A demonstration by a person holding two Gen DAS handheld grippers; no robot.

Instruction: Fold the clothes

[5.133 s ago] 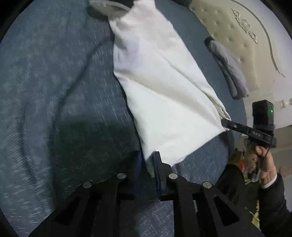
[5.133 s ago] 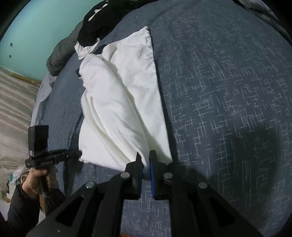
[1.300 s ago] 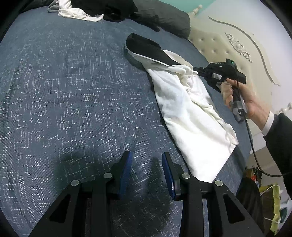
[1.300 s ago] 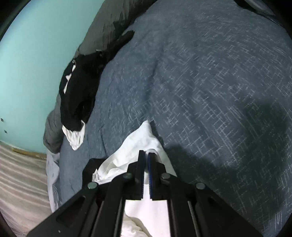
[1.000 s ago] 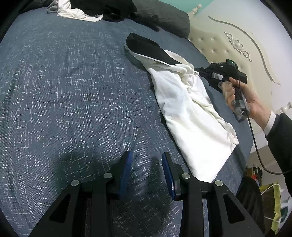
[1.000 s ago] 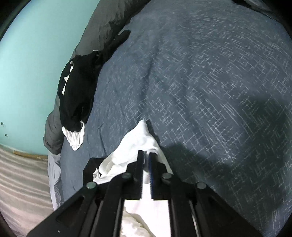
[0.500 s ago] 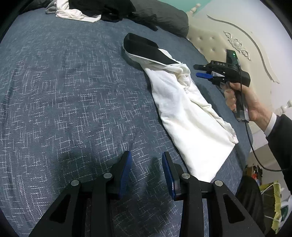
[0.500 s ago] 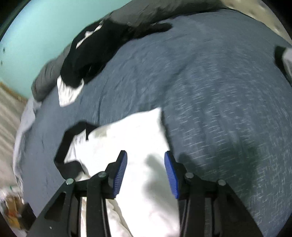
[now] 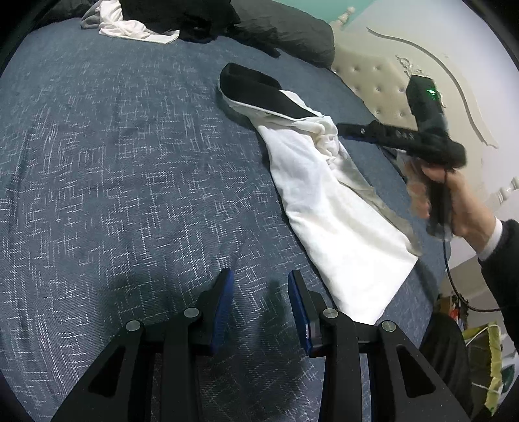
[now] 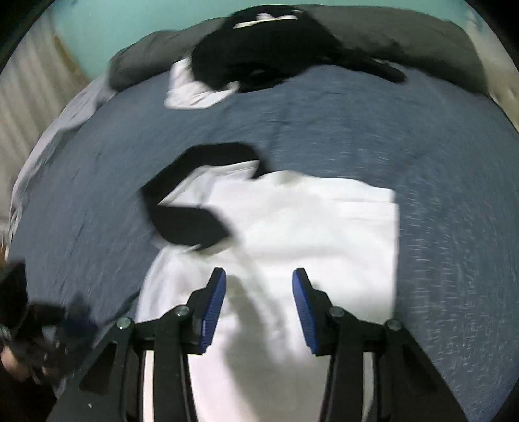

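A white garment (image 9: 327, 207) with black trim (image 9: 256, 92) lies in a long folded strip on the blue bedspread (image 9: 113, 168). My left gripper (image 9: 259, 285) hovers open over bare bedspread, just left of the strip's near end. The right gripper (image 9: 343, 130), held by a hand, sits at the garment's bunched far side. In the blurred right wrist view, my right gripper (image 10: 256, 285) is open above the white garment (image 10: 308, 233), with the black trim (image 10: 191, 224) ahead to the left. Nothing is between either pair of fingers.
A pile of black and white clothes (image 9: 155, 22) and a dark grey pillow (image 9: 285, 35) lie at the far edge of the bed. A cream tufted headboard (image 9: 379, 87) rises on the right. A dark sleeve (image 9: 499, 269) is at the right edge.
The right gripper let go of the white garment and opened, then swung so it faces across the strip. The left gripper stayed open in place.
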